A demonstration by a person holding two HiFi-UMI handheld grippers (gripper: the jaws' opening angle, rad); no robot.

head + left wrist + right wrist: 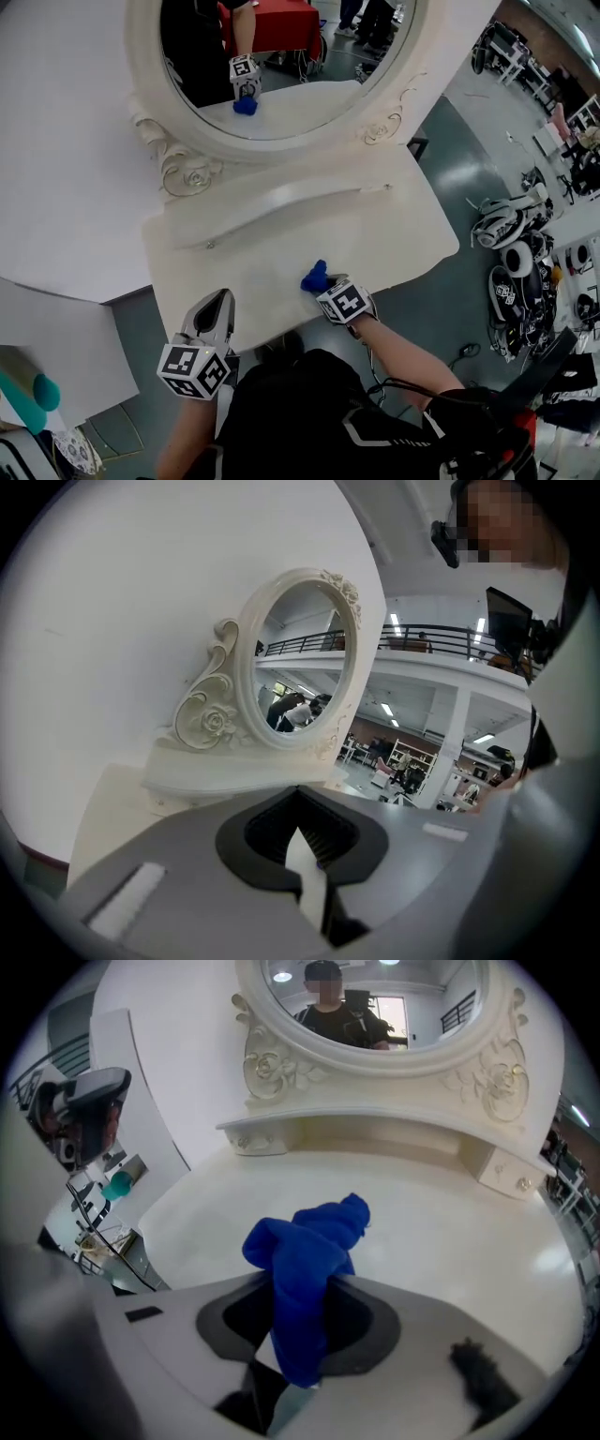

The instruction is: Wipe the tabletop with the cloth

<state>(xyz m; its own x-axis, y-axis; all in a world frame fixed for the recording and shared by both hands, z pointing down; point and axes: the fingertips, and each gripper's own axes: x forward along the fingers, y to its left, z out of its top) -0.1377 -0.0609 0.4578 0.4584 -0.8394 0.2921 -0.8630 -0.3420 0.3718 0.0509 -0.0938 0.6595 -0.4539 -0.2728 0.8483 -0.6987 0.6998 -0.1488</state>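
A bunched blue cloth (315, 277) lies on the white vanity tabletop (384, 225) near its front edge, and my right gripper (326, 285) is shut on it. In the right gripper view the cloth (305, 1251) sticks out from between the jaws of the right gripper (298, 1340), its front end over the tabletop (450, 1232). My left gripper (224, 298) hovers at the table's front left corner, shut with nothing held. In its own view the left gripper (305, 844) points up at the mirror (298, 663), jaws together.
A big oval mirror (281, 56) in a carved white frame stands at the back on a raised ledge (281, 202). White wall panels are at the left. Bags and gear (511, 234) lie on the floor at the right. My body is close against the front edge.
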